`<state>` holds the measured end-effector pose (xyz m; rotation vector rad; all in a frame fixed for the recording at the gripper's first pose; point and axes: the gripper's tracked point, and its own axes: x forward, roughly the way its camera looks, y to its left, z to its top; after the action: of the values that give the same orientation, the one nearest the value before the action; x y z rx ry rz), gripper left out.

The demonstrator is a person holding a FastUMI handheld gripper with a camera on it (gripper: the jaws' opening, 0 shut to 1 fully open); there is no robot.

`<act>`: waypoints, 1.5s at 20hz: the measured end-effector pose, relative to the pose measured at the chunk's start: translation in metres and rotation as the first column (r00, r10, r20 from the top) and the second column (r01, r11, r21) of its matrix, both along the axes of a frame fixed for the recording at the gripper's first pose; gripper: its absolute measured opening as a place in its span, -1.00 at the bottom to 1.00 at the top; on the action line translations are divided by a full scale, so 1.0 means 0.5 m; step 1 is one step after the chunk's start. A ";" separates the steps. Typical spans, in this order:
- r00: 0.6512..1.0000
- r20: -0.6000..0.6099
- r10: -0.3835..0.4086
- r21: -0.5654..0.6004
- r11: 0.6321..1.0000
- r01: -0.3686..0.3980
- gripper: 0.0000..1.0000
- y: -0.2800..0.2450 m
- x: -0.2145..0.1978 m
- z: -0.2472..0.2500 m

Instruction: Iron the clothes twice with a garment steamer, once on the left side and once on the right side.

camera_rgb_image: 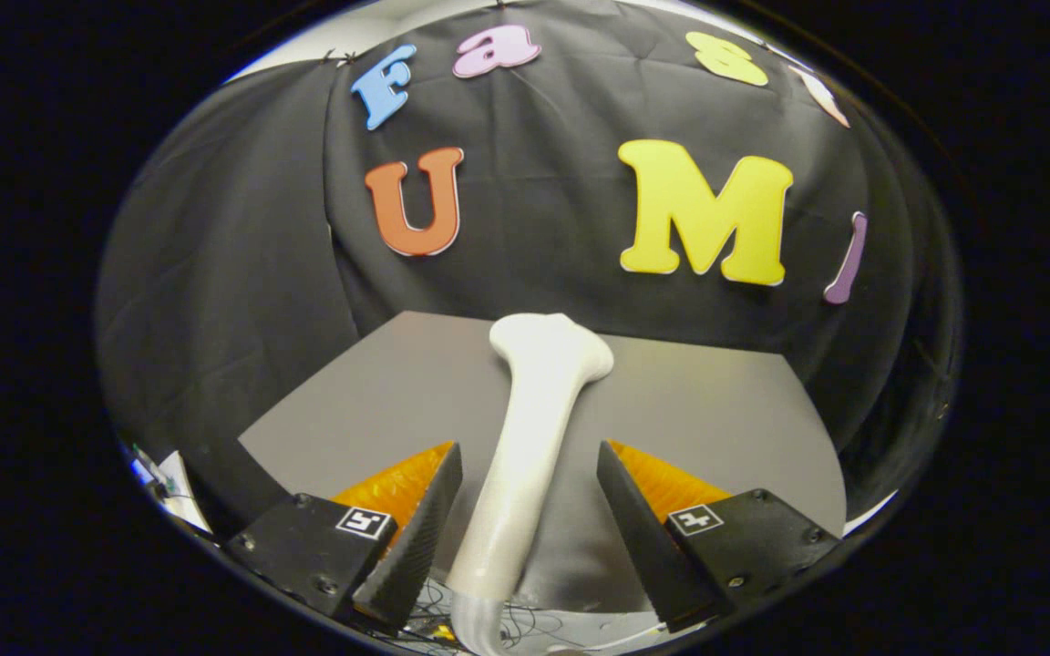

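Note:
A white garment steamer (534, 428) lies lengthwise on the grey table (725, 410). Its wide head (554, 348) points toward the back wall, beyond my fingers. Its slim handle runs back between the fingers and ends in a greyish hose (478, 624) near the table's front edge. My gripper (528, 454) is open and straddles the handle. A narrow gap shows on each side, so neither finger touches the handle.
The black cloth wall (242, 273) closes off the table at the back and on both sides. Thin cables (452, 612) are tangled below the fingers beside the hose. Bare grey tabletop lies left and right of the steamer head.

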<state>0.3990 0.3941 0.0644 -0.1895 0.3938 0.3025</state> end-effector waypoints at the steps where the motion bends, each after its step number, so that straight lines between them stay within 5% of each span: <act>1: 1.000 -0.017 -0.014 -0.006 1.000 0.014 0.87 0.004 0.011 -0.010; 4: 0.998 -0.035 -0.042 -0.027 0.999 0.041 0.65 0.004 0.022 -0.019; 7: 0.995 -0.059 -0.078 0.009 0.997 0.079 0.22 0.011 0.014 -0.019; 11: 0.998 -0.029 -0.050 0.060 0.997 0.052 -0.14 0.018 0.004 0.018; 22: 0.972 0.232 -0.040 0.216 0.976 -0.011 -0.19 -0.151 -0.257 0.243; 30: 0.864 0.464 -0.196 0.277 0.958 0.068 -0.19 -0.458 -0.437 0.441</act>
<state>0.1807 0.1651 0.2849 0.0168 -0.1386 0.1555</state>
